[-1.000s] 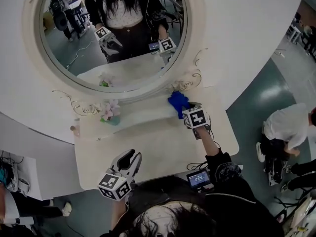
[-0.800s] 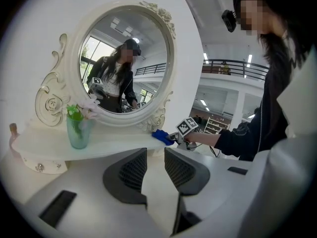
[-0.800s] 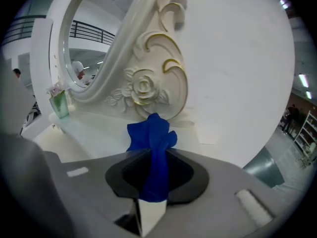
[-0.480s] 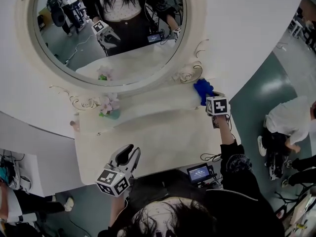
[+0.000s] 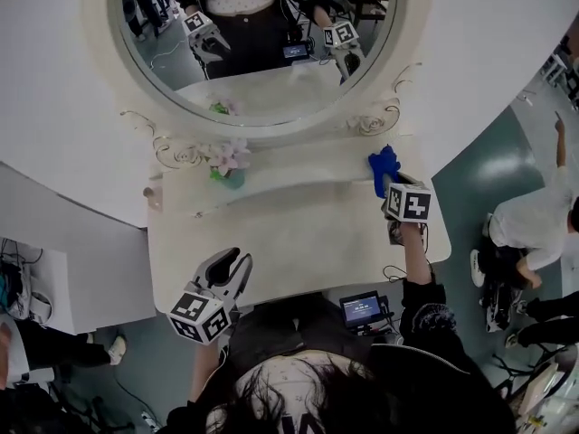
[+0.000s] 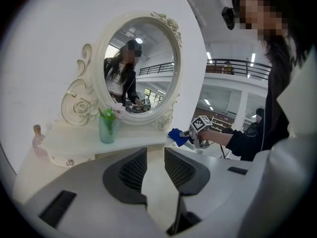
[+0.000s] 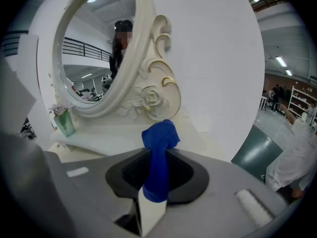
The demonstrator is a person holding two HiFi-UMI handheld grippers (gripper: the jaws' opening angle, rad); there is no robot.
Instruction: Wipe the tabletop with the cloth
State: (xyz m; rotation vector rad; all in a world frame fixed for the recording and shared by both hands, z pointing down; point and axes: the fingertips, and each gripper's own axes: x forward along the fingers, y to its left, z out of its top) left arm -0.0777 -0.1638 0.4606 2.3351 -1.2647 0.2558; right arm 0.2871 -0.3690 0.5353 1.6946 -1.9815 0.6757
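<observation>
A person stands over a white dressing table, a gripper in each hand. The right gripper (image 5: 391,182) is clenched on a blue cloth (image 5: 383,165), bunched into a knot that sticks out past the jaw tips. The cloth sits at the right end of the raised shelf (image 5: 298,186), just below the carved scroll (image 5: 375,125) at the foot of the oval mirror (image 5: 262,43). The right gripper view shows the cloth (image 7: 159,142) pinched upright between the jaws of that gripper (image 7: 157,175), with the shelf's right edge and the white wall close beyond it. The left gripper (image 5: 231,268) hangs over the front left edge of the tabletop (image 5: 308,242), well apart from the cloth. In the left gripper view its jaws stand a narrow gap apart with nothing between them. The tabletop between the two grippers is bare from the shelf to the front edge. On the shelf's left half stands a green vase of pink flowers (image 5: 228,165), and a small bottle (image 5: 152,193) stands near the shelf's left end. Off the table's right edge lies green floor (image 5: 479,174), where another person in white (image 5: 529,233) crouches. A small lit screen (image 5: 360,309) hangs just below the table's front edge, beside the right forearm.
</observation>
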